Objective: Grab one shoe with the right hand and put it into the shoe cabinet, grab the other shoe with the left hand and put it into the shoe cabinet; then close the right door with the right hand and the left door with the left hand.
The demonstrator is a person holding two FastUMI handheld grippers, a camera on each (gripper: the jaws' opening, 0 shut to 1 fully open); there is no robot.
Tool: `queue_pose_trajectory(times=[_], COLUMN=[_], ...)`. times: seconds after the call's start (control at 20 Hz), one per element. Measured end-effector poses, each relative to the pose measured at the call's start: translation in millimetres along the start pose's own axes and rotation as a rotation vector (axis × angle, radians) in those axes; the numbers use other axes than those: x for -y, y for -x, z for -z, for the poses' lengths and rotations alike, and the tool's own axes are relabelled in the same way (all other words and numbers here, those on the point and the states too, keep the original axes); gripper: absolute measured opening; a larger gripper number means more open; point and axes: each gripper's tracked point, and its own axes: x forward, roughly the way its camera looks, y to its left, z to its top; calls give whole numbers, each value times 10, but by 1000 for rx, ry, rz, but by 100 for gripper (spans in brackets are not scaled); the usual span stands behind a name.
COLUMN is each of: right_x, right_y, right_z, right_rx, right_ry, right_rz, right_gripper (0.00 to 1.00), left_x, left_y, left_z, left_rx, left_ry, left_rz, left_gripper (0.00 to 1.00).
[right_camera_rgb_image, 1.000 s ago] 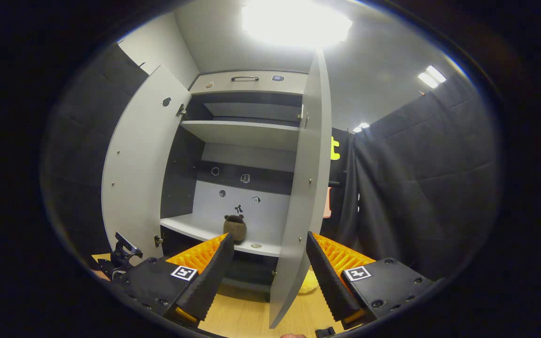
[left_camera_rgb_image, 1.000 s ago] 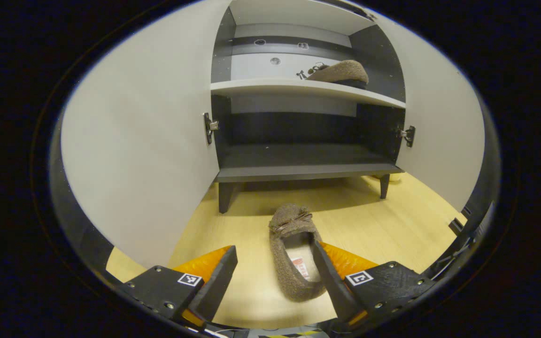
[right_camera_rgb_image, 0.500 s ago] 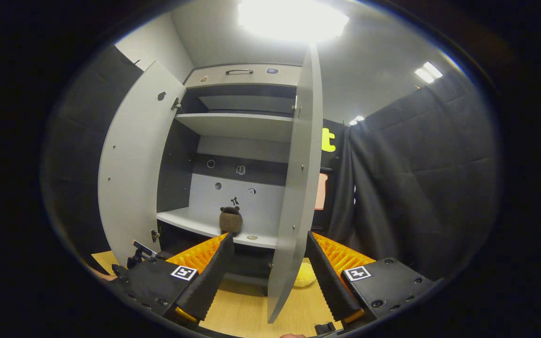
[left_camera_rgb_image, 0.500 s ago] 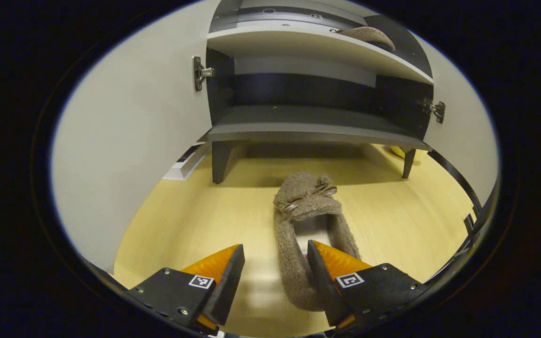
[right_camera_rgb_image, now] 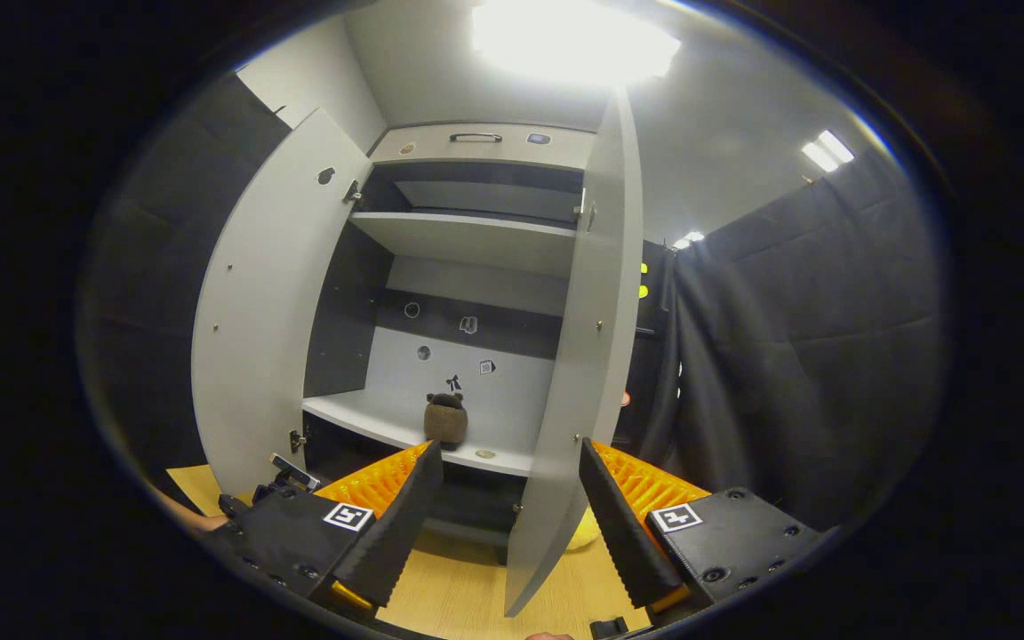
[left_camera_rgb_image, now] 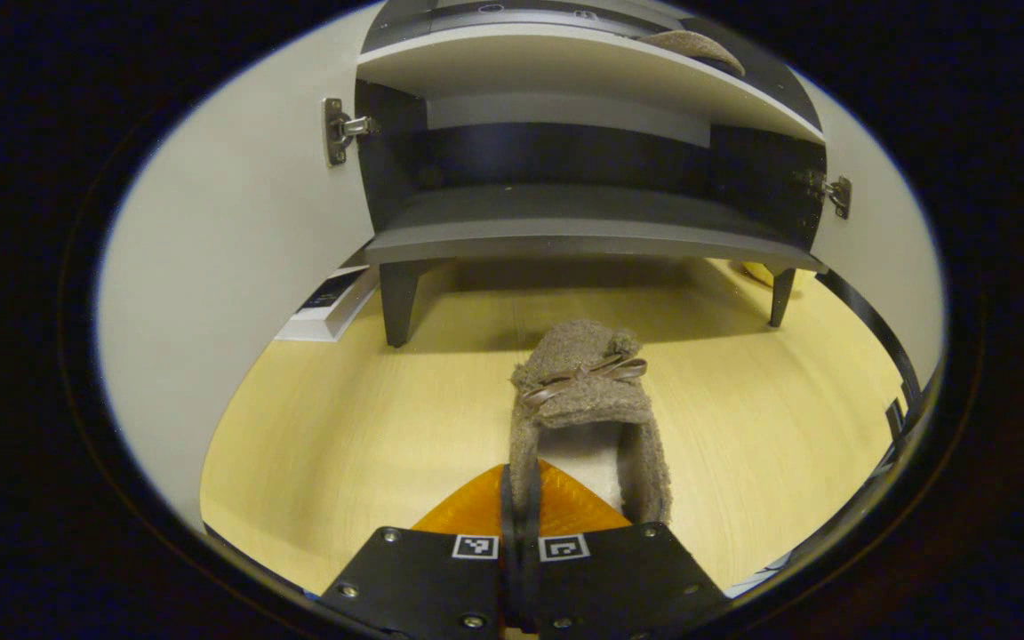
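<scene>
Left gripper (left_camera_rgb_image: pixel 521 524): closed on the side wall of the shoe, fingers clamped together over that wall near the heel; a second ago spread wide to either side of it. Grasp judged made, lift not yet begun.

Shoe cabinet (right_camera_rgb_image: pixel 468 293): both doors open. Left door (right_camera_rgb_image: pixel 268 293) swung fully out, right door (right_camera_rgb_image: pixel 588 356) edge-on just ahead of the right gripper. Unchanged over the last second.

Floor (left_camera_rgb_image: pixel 361 427): pale wood, bearing the gripped shoe in front of the cabinet legs.

Middle shelf (right_camera_rgb_image: pixel 388 418): carries the first shoe (right_camera_rgb_image: pixel 446 420), toe outward, toward the right half. Room beside it judged enough for the second.

Second shoe (left_camera_rgb_image: pixel 583 400): brown felt slipper with a small bow, sole flat on the floor, toe toward the cabinet, now nearer and larger in the left gripper view.

Right gripper (right_camera_rgb_image: pixel 503 498): wide open, holding nothing, idle before the right door's edge.

Remaining, by judgement: raise and shelve the second shoe, then shut right door, then left.
</scene>
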Motion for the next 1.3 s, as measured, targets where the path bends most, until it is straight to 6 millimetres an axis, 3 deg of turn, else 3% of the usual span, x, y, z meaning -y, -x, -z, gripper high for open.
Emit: queue_pose_trajectory(times=[0.1,0.15,0.4,0.7,0.95,1.3], right_x=[-42,-57,-83,-142,-174,-165], right_y=[-18,-24,-53,-52,-40,-32], right_z=[17,21,-57,-87,-132,-150], right_rx=[-4,-5,15,31,43,48], right_ry=[3,4,-4,5,11,-2], right_rz=[-13,-16,-22,-33,-41,-32], right_gripper=[98,98,98,98,98,98], left_x=[-3,-23,-72,-91,-118,-52], left_y=[15,20,115,269,523,1080], left_z=[-6,-34,-109,-398,-872,-1673], left_rx=[9,21,48,125,211,389], left_ry=[33,45,57,83,104,81], left_rz=[7,4,10,29,22,32], left_gripper=[7,1,1,1,1,1])
